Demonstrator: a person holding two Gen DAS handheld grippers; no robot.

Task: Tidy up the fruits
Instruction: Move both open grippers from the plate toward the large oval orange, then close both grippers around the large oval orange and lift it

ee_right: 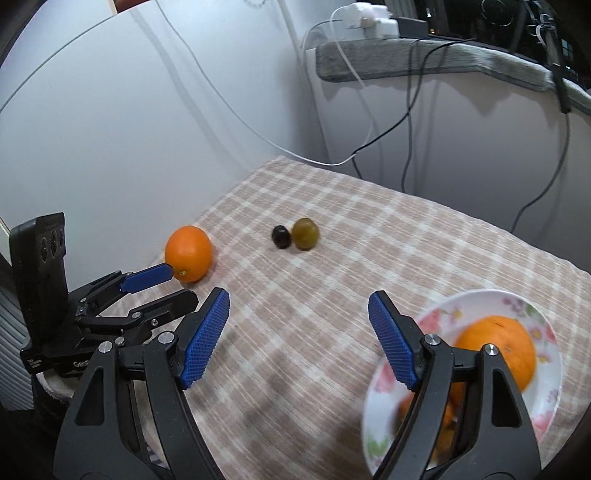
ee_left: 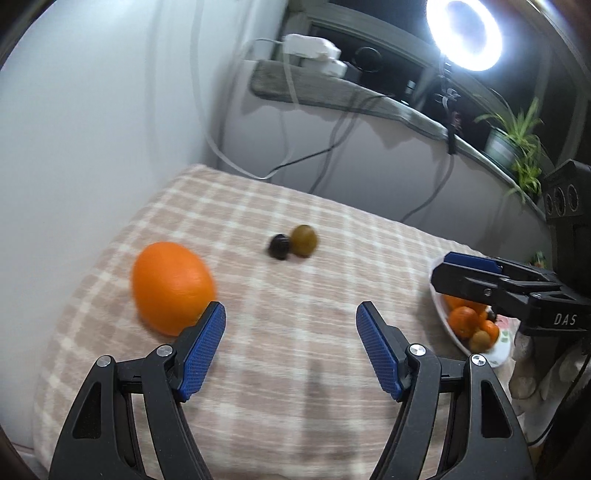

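An orange lies on the checked cloth at the left. A dark plum and a green-brown kiwi touch each other mid-table. A floral plate at the right holds oranges and small fruits. My left gripper is open and empty, its left finger just beside the orange. My right gripper is open and empty, over the cloth beside the plate; in the left wrist view its fingers hang above the plate.
The checked cloth covers a small table against a white wall. Cables hang behind the table. A grey ledge carries chargers, a ring light and a potted plant.
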